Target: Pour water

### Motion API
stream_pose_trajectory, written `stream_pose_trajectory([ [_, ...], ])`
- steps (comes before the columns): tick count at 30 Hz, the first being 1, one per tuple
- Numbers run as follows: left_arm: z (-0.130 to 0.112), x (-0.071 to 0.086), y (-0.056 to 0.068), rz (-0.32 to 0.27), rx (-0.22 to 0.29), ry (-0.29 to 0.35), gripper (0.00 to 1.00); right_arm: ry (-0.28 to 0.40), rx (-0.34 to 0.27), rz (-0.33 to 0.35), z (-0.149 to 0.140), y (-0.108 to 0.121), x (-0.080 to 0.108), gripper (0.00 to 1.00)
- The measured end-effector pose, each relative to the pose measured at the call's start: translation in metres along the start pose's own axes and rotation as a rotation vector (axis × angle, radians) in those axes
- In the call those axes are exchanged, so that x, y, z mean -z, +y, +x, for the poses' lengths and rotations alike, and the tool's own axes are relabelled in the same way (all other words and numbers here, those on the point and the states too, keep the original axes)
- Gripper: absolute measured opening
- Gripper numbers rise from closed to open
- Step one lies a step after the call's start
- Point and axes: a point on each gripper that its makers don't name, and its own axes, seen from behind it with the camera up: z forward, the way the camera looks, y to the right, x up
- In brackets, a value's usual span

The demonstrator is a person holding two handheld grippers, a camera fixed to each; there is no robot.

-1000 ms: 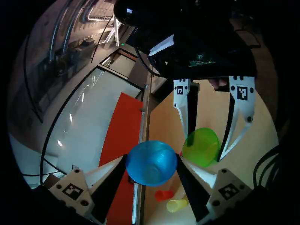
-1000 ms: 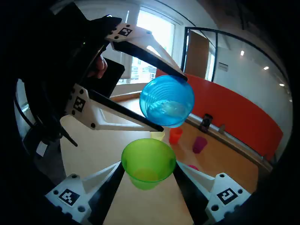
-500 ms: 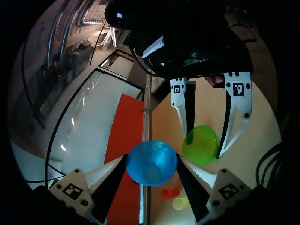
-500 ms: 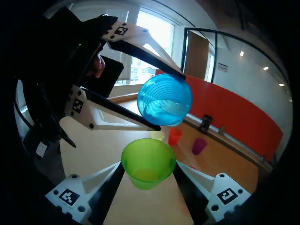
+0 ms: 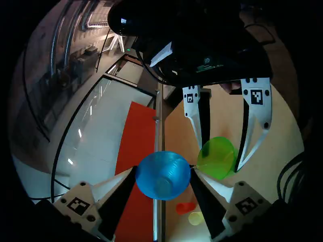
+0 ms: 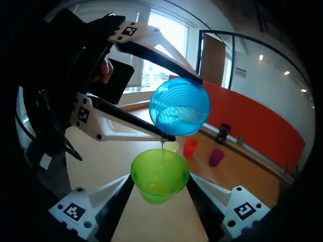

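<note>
Water [image 6: 162, 152] runs in a thin stream from the lower lip of the blue cup [image 6: 179, 107] into the green cup [image 6: 160, 177] right below it; I read this best in the right gripper view. The left gripper [image 6: 186, 111] has its two fingers closed partway, one on each side of the blue cup and both pressing on its wall. It holds the cup tipped well over, mouth turned toward the right gripper's camera, with water pooled along the low edge of the rim. Part of a hand [image 6: 105, 71] shows on the dark body behind those fingers.

The right gripper [image 6: 160, 175] grips the green cup the same way, fingers closed partway against both sides, with the cup upright and its mouth facing up. I see a little liquid at its bottom, though I cannot tell how deep. The two cups do not touch; the blue one hangs above the green.

A light wooden table [image 6: 161, 224] lies below them, and I cannot tell whether the green cup rests on it. Farther off on the table stand a yellow cup [image 6: 171, 146], an orange cup [image 6: 189, 146] just beside it, and a purple cup [image 6: 216, 157] a little apart. Behind them runs a red wall panel [image 6: 258, 121], and a bright window [image 6: 165, 48] sits beyond the blue cup.
</note>
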Motion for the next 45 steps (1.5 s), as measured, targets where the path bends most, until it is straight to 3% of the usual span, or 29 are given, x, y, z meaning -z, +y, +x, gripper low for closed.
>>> stream_pose_trajectory([
  [15,0.0031,0.0003,-0.001,0.007,-0.03,0.003,0.89,0.005,0.006,0.0,0.0016,0.0005,0.0005,0.92],
  [45,0.0035,-0.0045,-0.0019,-0.038,-0.09,-0.012,0.89,0.028,-0.002,0.011,0.0032,-0.0004,-0.0065,0.91],
])
